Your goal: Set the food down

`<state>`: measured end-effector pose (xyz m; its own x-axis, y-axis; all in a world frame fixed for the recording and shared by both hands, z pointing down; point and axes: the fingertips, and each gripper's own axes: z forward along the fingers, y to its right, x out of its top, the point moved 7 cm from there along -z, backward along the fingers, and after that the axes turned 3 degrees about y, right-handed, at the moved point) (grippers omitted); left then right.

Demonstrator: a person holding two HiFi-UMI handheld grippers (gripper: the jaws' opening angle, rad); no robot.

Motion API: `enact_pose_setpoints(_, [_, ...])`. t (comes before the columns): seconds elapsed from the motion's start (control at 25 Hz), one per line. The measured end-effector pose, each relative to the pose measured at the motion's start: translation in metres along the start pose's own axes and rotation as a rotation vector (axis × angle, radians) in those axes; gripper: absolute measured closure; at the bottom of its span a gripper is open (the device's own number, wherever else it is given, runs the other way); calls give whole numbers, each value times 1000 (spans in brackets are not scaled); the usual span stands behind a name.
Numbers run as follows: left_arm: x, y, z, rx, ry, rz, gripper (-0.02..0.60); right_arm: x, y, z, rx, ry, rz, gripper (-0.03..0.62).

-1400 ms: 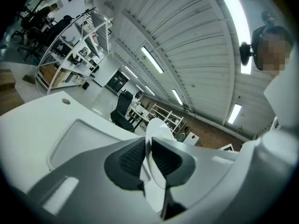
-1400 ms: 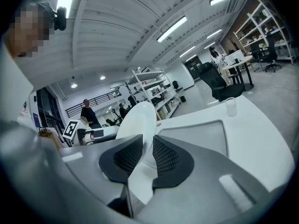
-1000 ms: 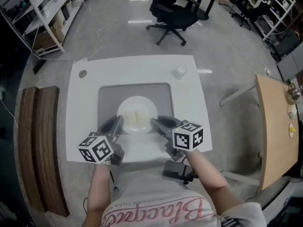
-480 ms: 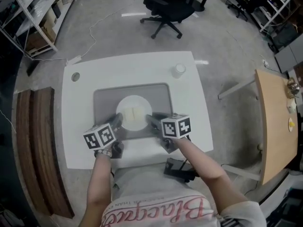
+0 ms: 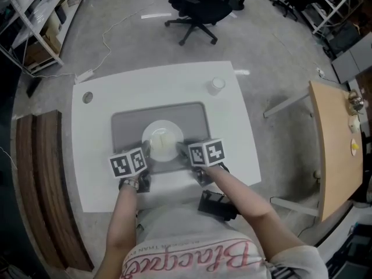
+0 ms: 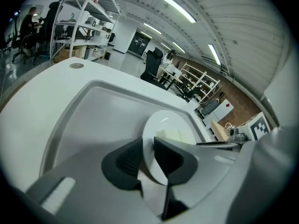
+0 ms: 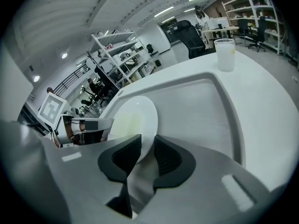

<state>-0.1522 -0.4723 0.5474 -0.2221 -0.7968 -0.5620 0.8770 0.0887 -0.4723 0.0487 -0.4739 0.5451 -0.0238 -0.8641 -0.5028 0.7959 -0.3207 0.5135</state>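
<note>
A white plate (image 5: 152, 132) with pale yellow slices of food (image 5: 164, 142) rests on a grey tray (image 5: 128, 124) on the white table (image 5: 93, 173). My left gripper (image 5: 146, 150) is at the plate's left rim and my right gripper (image 5: 181, 149) is at its right rim. In the left gripper view the left gripper (image 6: 148, 150) is shut on the plate (image 6: 163, 122), whose rim fills the narrow gap. In the right gripper view the right gripper (image 7: 147, 150) has its jaws opening. The plate's (image 7: 138, 113) thin rim is between them, and they stand wider than it.
A clear plastic cup (image 5: 216, 85) stands at the table's far right, outside the tray. A round hole (image 5: 87, 97) marks the far left corner. An office chair (image 5: 195, 7) is beyond the table, a wooden table (image 5: 334, 150) to the right, wooden boards (image 5: 35, 173) on the left.
Both grippers have moved forward and inward, so the two marker cubes now sit closer together beside the plate. The plate stays on the tray.
</note>
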Motion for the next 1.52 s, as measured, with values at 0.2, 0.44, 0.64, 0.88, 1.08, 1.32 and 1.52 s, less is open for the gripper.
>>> enact_pose_setpoints(0.2, [0,-3,2,31,-22,57,498,2,1,-1,-65,13,-56,488])
enact_pose_setpoints(0.44, [13,-15,-9,76,40,51,486,14,13,-19,-132,93,-66,502])
enact_pose_setpoints(0.64, [29,-15,-41,32,136,29,488,31,3,-54,-105,196,-78,591])
enact_pose_setpoints(0.88, [42,2,-81,-34,246,90,488,39,-43,-98,57,312,-166,592])
enact_pose_setpoints(1.08, [52,24,-115,-90,331,143,514,42,-78,-137,90,442,-246,592])
enact_pose_setpoints(1.32, [71,49,-148,-138,446,254,578,50,-104,-167,163,584,-213,592])
enact_pose_setpoints(1.52, [73,72,-165,-181,489,311,580,45,-116,-175,177,569,-294,592])
